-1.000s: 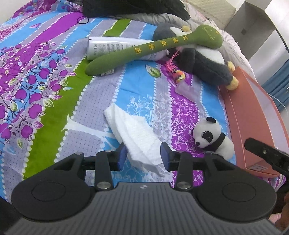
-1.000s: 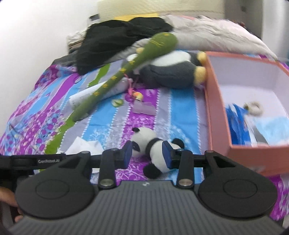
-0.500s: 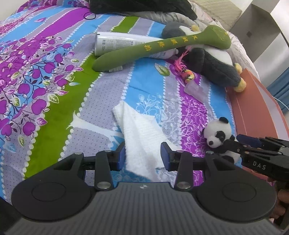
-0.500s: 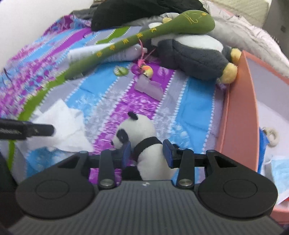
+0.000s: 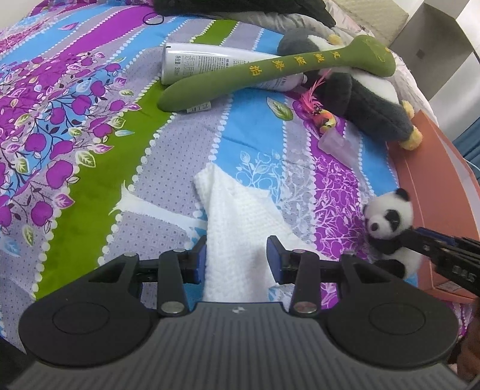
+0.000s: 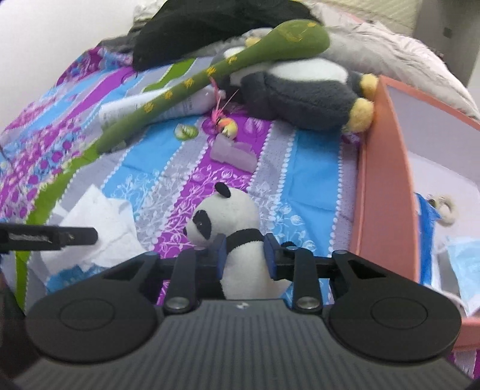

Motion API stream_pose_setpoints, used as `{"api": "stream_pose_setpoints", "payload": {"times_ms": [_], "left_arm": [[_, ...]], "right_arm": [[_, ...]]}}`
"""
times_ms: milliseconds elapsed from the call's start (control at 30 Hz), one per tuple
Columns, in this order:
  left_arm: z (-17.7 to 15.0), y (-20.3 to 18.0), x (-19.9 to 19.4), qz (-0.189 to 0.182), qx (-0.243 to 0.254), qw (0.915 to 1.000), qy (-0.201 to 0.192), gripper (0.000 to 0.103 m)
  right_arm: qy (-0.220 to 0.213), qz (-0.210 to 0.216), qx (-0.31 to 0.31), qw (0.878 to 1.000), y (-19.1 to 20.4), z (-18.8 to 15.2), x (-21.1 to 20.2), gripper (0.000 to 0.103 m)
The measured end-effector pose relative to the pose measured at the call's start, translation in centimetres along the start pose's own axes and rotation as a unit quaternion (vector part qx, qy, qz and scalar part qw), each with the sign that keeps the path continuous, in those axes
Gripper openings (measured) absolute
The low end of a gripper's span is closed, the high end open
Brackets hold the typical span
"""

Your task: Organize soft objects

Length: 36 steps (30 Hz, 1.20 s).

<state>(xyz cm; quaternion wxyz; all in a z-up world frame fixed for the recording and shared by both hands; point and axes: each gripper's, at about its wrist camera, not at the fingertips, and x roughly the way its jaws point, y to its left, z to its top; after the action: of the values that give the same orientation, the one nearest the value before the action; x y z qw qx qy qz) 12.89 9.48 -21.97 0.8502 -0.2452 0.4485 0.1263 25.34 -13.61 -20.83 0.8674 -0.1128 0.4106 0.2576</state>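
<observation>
A small panda plush (image 6: 231,210) sits on the patterned bedspread beside the orange box (image 6: 387,180). My right gripper (image 6: 244,255) straddles its body just below the black collar. Its jaws are closing, and both pads touch the plush. In the left wrist view, the same panda (image 5: 387,219) has the right gripper's fingers (image 5: 426,240) around it. A white knitted cloth (image 5: 240,216) lies flat on the bed. My left gripper (image 5: 237,261) hangs over its near end, jaws open, with the cloth between the pads but not pinched.
A long green plush stick (image 5: 270,69) lies across a white bottle (image 5: 195,64) and a grey penguin plush (image 5: 369,102). A pink feather toy (image 5: 324,118) lies nearby. The orange box holds a blue mask (image 6: 462,255). Dark clothing (image 6: 210,27) is heaped at the far end.
The right gripper came forward and down over the small panda, and its jaws narrowed onto the body. The left gripper sank slightly toward the white cloth, its opening unchanged.
</observation>
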Motion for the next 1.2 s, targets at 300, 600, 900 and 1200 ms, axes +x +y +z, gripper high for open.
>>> {"api": "stream_pose_setpoints", "payload": {"times_ms": [300,600,900,1200], "left_arm": [[0.5,-1.0,1.1,0.007,0.029,0.9996,-0.002,0.035],[0.7,-1.9,1.1,0.009,0.056,0.9984,-0.001,0.009],[0.8,-3.4,-1.2,-0.007,0.074,0.9972,-0.01,0.009],[3.1,-7.1,-5.5,-0.057,0.104,0.9921,-0.042,0.008]], "right_arm": [[-0.006,-0.013,0.025,1.0,0.4,-2.6,-1.6,0.011],[0.046,0.002,-0.009,0.999,0.0,-2.7,2.1,0.05],[-0.005,-0.005,0.028,1.0,0.2,-2.8,-0.9,0.045],[-0.066,-0.005,0.059,0.996,-1.1,-0.5,-6.7,0.045]]}}
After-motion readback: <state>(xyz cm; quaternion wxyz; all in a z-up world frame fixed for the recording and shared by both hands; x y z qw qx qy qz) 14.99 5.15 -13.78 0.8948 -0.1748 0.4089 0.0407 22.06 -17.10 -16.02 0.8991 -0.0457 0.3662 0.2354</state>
